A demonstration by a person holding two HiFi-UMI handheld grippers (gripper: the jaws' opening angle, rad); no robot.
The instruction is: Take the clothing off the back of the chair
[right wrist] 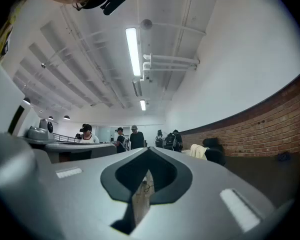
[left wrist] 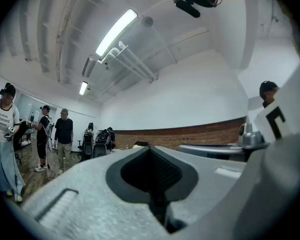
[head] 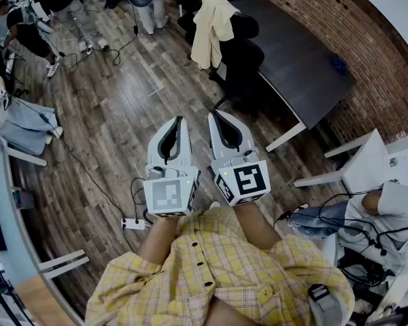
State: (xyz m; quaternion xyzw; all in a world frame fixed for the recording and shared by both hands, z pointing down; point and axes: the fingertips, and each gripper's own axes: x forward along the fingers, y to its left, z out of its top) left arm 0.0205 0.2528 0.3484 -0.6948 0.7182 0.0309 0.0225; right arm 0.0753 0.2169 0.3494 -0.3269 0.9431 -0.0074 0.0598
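Cream clothing [head: 207,26] on chair [head: 243,65], well beyond fingers [head: 168,140]

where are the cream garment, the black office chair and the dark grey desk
cream garment [head: 207,32], head view, middle of the draped cloth
black office chair [head: 243,63], head view, visible black upholstery
dark grey desk [head: 296,66], head view, bare top

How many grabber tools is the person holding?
2. The left gripper is at the left of the head view. The right gripper is close beside it. Both are held out over the wooden floor. No others show.
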